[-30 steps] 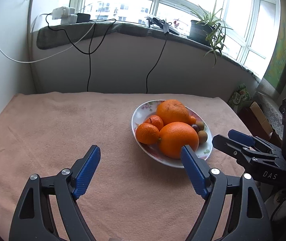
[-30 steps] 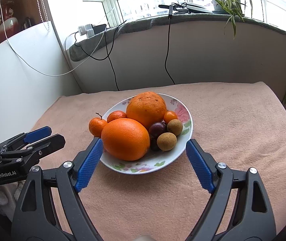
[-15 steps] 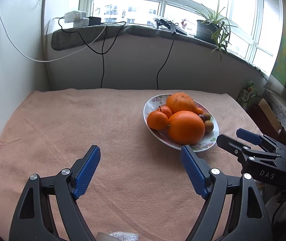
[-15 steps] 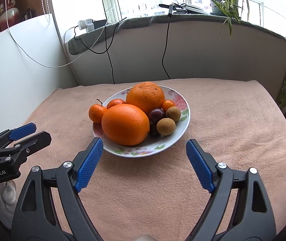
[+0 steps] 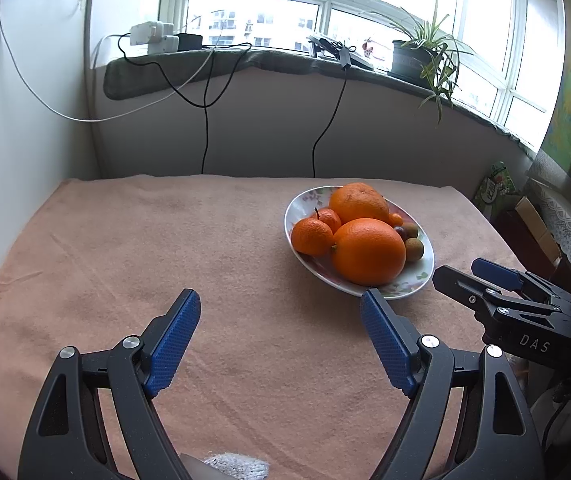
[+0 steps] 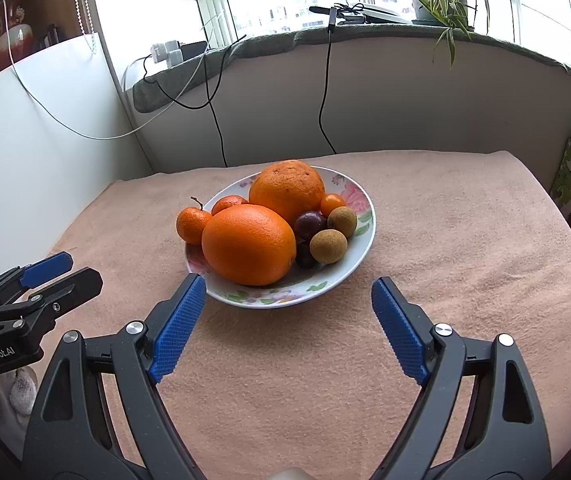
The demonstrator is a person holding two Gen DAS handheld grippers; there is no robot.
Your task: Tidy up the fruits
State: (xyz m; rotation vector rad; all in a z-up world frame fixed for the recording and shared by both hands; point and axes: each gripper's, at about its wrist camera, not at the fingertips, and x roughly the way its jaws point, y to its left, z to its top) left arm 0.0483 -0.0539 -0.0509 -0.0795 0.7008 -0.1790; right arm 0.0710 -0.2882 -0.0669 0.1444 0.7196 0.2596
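Observation:
A flowered white plate [image 6: 359, 236] sits on the pink cloth and holds two big oranges [image 6: 248, 244], small tangerines [image 6: 192, 225], brown longans [image 6: 328, 245] and a dark purple fruit [image 6: 309, 225]. My right gripper [image 6: 288, 294] is open and empty, just short of the plate's near rim. My left gripper [image 5: 280, 310] is open and empty over bare cloth, left of and nearer than the plate [image 5: 421, 268]. Each gripper shows at the edge of the other's view: the right one [image 5: 485, 276] and the left one [image 6: 57, 272].
A pink cloth [image 5: 145, 248] covers the table. A white wall panel [image 6: 25, 140] stands at the left. Behind runs a sill with cables [image 5: 205, 120], chargers and a potted plant [image 5: 425, 56]. Boxes [image 5: 497, 192] stand past the table's right edge.
Both grippers have drawn back from the plate and stayed open. The plate now looks farther away in both views.

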